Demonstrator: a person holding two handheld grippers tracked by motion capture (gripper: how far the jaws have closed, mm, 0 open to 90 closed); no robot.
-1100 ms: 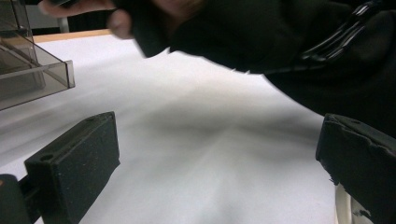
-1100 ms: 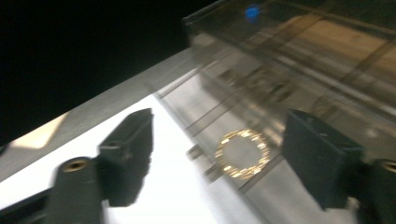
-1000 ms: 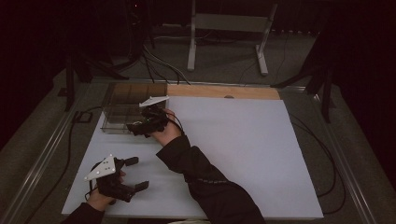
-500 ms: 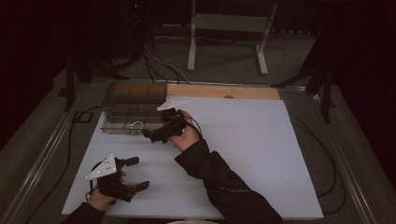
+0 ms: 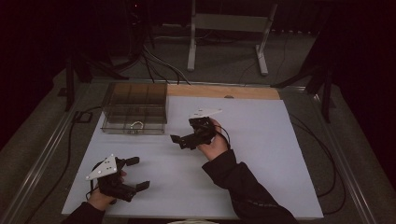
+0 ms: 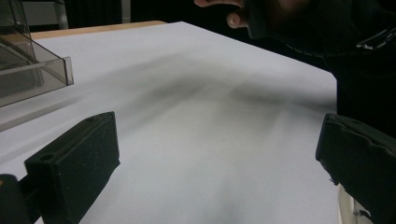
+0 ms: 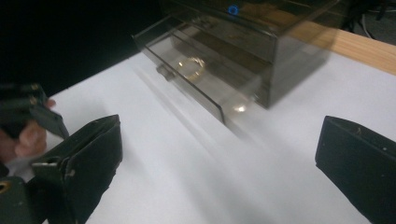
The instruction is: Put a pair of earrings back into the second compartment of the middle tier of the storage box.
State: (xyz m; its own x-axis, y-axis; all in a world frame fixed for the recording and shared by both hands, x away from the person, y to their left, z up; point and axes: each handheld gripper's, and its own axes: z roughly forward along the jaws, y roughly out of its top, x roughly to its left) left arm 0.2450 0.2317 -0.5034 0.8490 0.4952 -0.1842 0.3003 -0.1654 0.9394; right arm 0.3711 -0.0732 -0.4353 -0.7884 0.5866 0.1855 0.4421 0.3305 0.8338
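Ring (image 5: 137, 124) lay in the open drawer of the smoky clear box (image 5: 135, 108) at eleven o'clock on the white worktop (image 5: 261, 154), dark floor beyond. Right gripper (image 5: 181, 141), fingers just spread and empty, had drawn back from the box toward centre. Left gripper (image 5: 136, 173) waited open at seven.

Desk (image 5: 261, 186): white top, pale and bare across most of its face, set in a metal frame. Wooden strip (image 5: 224, 91): light brown, runs along the desk's far edge. Stand (image 5: 229, 23): grey metal, two splayed legs, on the floor beyond the desk. Cables (image 5: 159, 63): dark, several, trailing over the grey floor behind the far left corner. Black cable (image 5: 327, 158): loops along the desk's right edge. Small dark square fitting (image 5: 82, 116): lies just off the left edge.
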